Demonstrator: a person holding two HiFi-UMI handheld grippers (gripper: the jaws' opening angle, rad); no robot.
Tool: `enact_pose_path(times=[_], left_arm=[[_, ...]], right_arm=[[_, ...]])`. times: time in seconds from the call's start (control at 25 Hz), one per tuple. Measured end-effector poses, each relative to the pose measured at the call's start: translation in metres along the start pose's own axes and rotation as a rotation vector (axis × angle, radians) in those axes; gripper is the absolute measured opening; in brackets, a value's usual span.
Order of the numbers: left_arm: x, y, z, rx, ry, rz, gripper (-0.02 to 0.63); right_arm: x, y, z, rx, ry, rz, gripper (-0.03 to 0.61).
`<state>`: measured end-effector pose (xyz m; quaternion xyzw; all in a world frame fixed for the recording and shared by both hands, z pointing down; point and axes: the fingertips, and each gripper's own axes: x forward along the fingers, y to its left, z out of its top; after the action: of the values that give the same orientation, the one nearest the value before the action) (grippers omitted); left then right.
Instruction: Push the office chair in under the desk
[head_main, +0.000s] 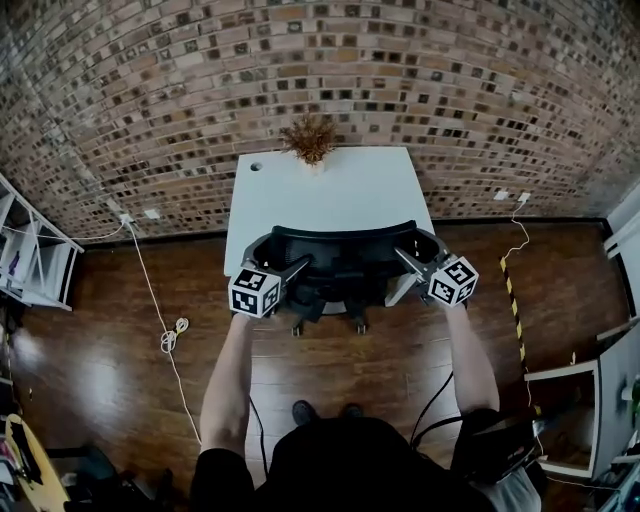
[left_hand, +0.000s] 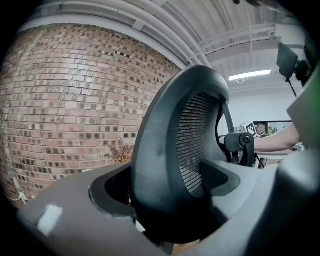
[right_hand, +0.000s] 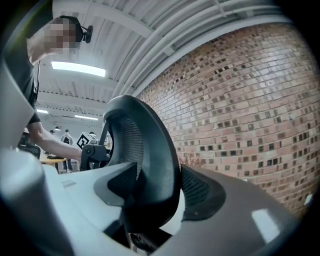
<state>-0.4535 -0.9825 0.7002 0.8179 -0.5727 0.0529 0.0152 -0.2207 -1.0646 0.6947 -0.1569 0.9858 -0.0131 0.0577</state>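
While the person stands on the near side of the desk (head_main: 330, 190), both arms reach toward it and each hand carries a gripper up to the office chair (head_main: 340, 240). That chair sits at the desk's near edge, facing the desk. From above, its curved black backrest overlaps the desk's near edge, and two of its casters show on the side away from the desk. How far the seat reaches under the desk cannot be told.

At the desk's near left corner, the left gripper (head_main: 298, 265) has its jaws closed on the left end of the backrest. Its own view shows the rim and mesh filling the gap between them. Toward the desk's near right corner, the right gripper (head_main: 406, 256) has its jaws clamped on the right end of the backrest in the same way, one jaw on each face of the rim.

A dried plant (head_main: 309, 138) stands at the middle of the desk's far edge, just in front of the brick wall (head_main: 450, 80) behind the desk. Left of the desk, a white cable (head_main: 170, 335) runs across the wooden floor (head_main: 90, 350), and a white shelf (head_main: 35, 260) stands further left.
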Motion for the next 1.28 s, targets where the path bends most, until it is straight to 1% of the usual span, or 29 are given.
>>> enact_pose_path(times=[0.12, 0.24, 0.28, 0.32, 0.36, 0.4, 0.44, 0.48, 0.52, 0.6, 0.64, 0.68, 0.72, 0.76, 0.8, 0.84, 0.88, 0.92, 0.96, 1.0, 1.04, 1.12, 1.16, 1.24, 1.28], left_arm=[[0.004, 0.001, 0.0, -0.005, -0.012, 0.01, 0.514], [-0.002, 0.009, 0.008, -0.009, -0.044, 0.049, 0.512], [-0.005, 0.011, 0.01, -0.012, -0.058, 0.055, 0.512], [-0.005, 0.011, 0.013, -0.019, -0.074, 0.049, 0.512], [-0.003, 0.009, 0.016, -0.036, -0.096, 0.03, 0.508], [-0.004, 0.009, 0.019, -0.07, -0.131, 0.005, 0.497], [-0.009, 0.013, 0.023, -0.126, -0.182, -0.013, 0.477], [-0.022, 0.024, 0.025, -0.197, -0.246, -0.011, 0.472], [-0.04, 0.038, 0.023, -0.267, -0.317, 0.019, 0.474], [-0.077, 0.054, 0.011, -0.371, -0.45, 0.138, 0.471], [-0.091, 0.05, -0.003, -0.434, -0.499, 0.193, 0.468], [-0.101, 0.036, -0.025, -0.52, -0.529, 0.218, 0.456], [-0.107, 0.013, -0.053, -0.62, -0.538, 0.189, 0.436], [-0.11, -0.021, -0.079, -0.694, -0.524, 0.094, 0.428], [-0.11, -0.063, -0.098, -0.705, -0.483, -0.041, 0.414], [-0.113, -0.105, -0.112, -0.669, -0.419, -0.163, 0.353], [-0.118, -0.142, -0.125, -0.628, -0.352, -0.249, 0.302], [-0.125, -0.171, -0.138, -0.618, -0.309, -0.306, 0.301], [-0.132, -0.193, -0.147, -0.639, -0.299, -0.34, 0.301], [-0.138, -0.208, -0.151, -0.667, -0.308, -0.347, 0.301], [-0.143, -0.217, -0.154, -0.683, -0.31, -0.333, 0.301], [-0.147, -0.232, -0.152, -0.688, -0.305, -0.328, 0.301], [-0.146, -0.239, -0.14, -0.674, -0.313, -0.33, 0.301], [-0.145, -0.245, -0.11, -0.602, -0.311, -0.303, 0.301], [-0.149, -0.246, -0.093, -0.564, -0.315, -0.302, 0.301]], right_arm=[[-0.002, -0.007, -0.004, -0.006, 0.006, -0.047, 0.27], [0.005, -0.011, 0.0, -0.001, -0.003, -0.073, 0.271], [0.006, -0.012, 0.004, 0.031, -0.017, -0.075, 0.264], [0.001, -0.015, 0.011, 0.082, -0.044, -0.092, 0.239], [-0.011, -0.018, 0.018, 0.142, -0.085, -0.13, 0.217], [-0.027, -0.021, 0.024, 0.205, -0.129, -0.185, 0.156], [-0.043, -0.023, 0.023, 0.272, -0.159, -0.241, 0.124], [-0.052, -0.023, 0.012, 0.348, -0.156, -0.282, 0.124], [-0.056, -0.02, -0.01, 0.429, -0.113, -0.305, 0.124], [-0.068, -0.008, -0.07, 0.584, 0.028, -0.314, 0.126], [-0.08, 0.002, -0.098, 0.657, 0.077, -0.305, 0.126], [-0.094, 0.017, -0.122, 0.735, 0.102, -0.284, 0.126], [-0.107, 0.037, -0.146, 0.817, 0.112, -0.252, 0.127], [-0.119, 0.059, -0.167, 0.896, 0.114, -0.213, 0.127], [-0.127, 0.082, -0.184, 0.963, 0.112, -0.172, 0.127], [-0.133, 0.103, -0.198, 1.013, 0.11, -0.134, 0.126], [-0.138, 0.122, -0.208, 1.046, 0.111, -0.102, 0.123], [-0.142, 0.14, -0.217, 1.065, 0.119, -0.076, 0.108], [-0.144, 0.157, -0.224, 1.077, 0.135, -0.054, 0.089], [-0.145, 0.172, -0.23, 1.083, 0.154, -0.033, 0.08], [-0.145, 0.185, -0.234, 1.083, 0.174, -0.007, 0.078], [-0.146, 0.2, -0.228, 1.061, 0.196, 0.056, 0.045], [-0.146, 0.203, -0.216, 1.032, 0.194, 0.089, 0.038], [-0.145, 0.203, -0.179, 0.923, 0.159, 0.148, 0.014], [-0.142, 0.204, -0.159, 0.867, 0.13, 0.172, 0.0]])
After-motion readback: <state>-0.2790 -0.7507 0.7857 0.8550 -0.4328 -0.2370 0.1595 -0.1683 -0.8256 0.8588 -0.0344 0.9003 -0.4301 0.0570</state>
